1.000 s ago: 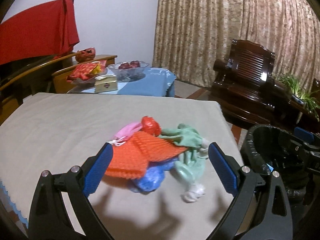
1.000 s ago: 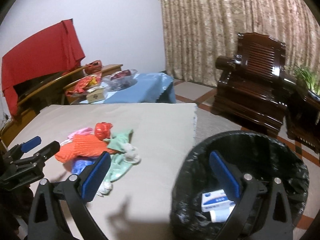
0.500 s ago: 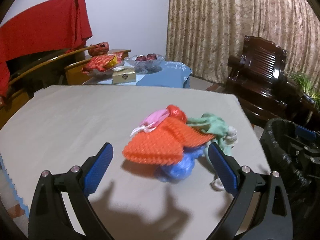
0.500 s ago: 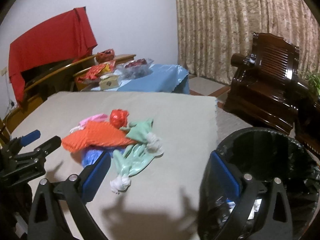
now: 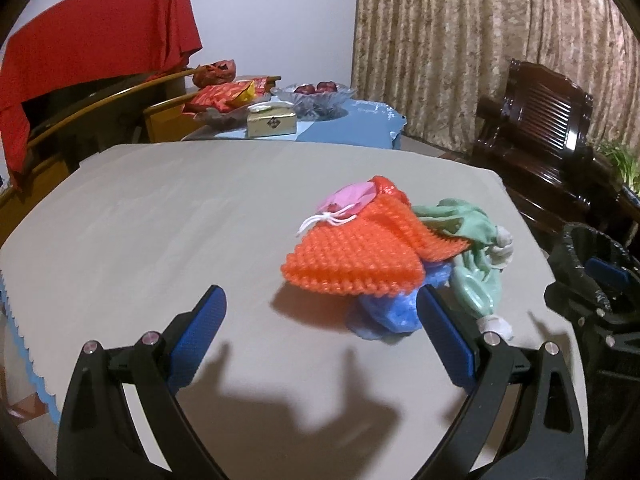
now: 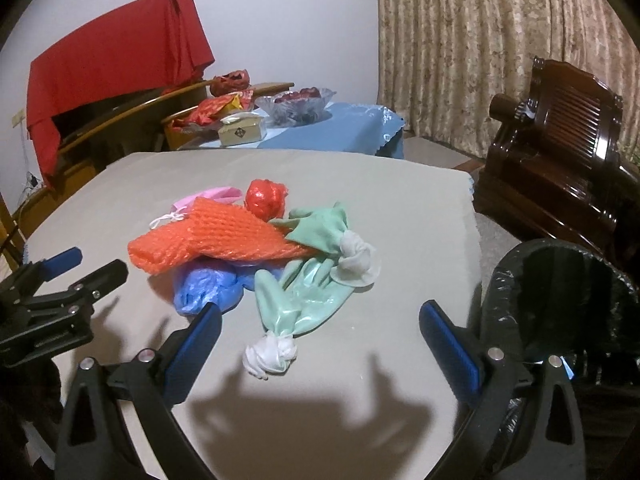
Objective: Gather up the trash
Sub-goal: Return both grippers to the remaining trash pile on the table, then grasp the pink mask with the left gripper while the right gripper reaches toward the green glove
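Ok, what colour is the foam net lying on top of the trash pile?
Orange. The foam net shows best in the left wrist view.

Dim indoor light, soft foreground shadows, slight blur, dark fisheye-warped corners.

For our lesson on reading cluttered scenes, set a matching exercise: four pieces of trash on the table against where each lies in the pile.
Things:
1. orange foam net sleeve
2. blue plastic bag
3. mint green rubber glove
4. crumpled red plastic ball

Places:
A. far side of the pile
B. under the orange net
C. across the top
D. nearest the black-lined bin

Pairs: 1-C, 2-B, 3-D, 4-A
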Motion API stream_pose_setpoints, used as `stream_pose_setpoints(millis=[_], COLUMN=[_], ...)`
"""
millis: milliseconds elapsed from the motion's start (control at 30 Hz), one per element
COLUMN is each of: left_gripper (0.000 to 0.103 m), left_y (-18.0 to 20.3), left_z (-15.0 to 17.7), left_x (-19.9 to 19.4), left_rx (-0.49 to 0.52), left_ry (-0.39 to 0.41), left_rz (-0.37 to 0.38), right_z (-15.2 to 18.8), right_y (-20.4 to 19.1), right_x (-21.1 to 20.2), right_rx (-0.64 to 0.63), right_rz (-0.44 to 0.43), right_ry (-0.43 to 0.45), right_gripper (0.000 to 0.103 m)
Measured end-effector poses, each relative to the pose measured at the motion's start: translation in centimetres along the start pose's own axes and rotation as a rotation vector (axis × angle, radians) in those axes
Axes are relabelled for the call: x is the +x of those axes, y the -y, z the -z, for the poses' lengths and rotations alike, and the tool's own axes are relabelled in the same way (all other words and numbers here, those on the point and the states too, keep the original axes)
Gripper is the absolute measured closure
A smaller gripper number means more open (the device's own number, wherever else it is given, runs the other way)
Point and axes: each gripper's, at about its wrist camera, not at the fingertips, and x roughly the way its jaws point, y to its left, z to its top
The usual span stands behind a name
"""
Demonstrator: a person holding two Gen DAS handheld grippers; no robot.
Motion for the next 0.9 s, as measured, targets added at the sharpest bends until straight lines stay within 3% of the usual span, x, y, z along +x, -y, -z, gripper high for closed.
stream_pose_setpoints(millis=[367,767,900], left_gripper=[0.010,0.010,0.018], left_y=[-0.8,-1.0,-0.8], left_z=[-1.6,-6.4,-7.6], left_x=[1.6,6.5,8.6], left_rx=[-0.018,-0.019,-0.014], left_ry=[0.010,0.002,-0.026], left_rz=[0.002,0.033,0.064], right_z=[-2.2,-5.0,-5.4], right_y=[1.6,2.7,2.9], right_x=[1.7,3.8,4.4], right_rx=[0.026,0.019,0.018], right_rz=[0.025,0.052,0.059], right_ry=[0.009,0.025,0.020], right_gripper=[0.008,0.009,0.009])
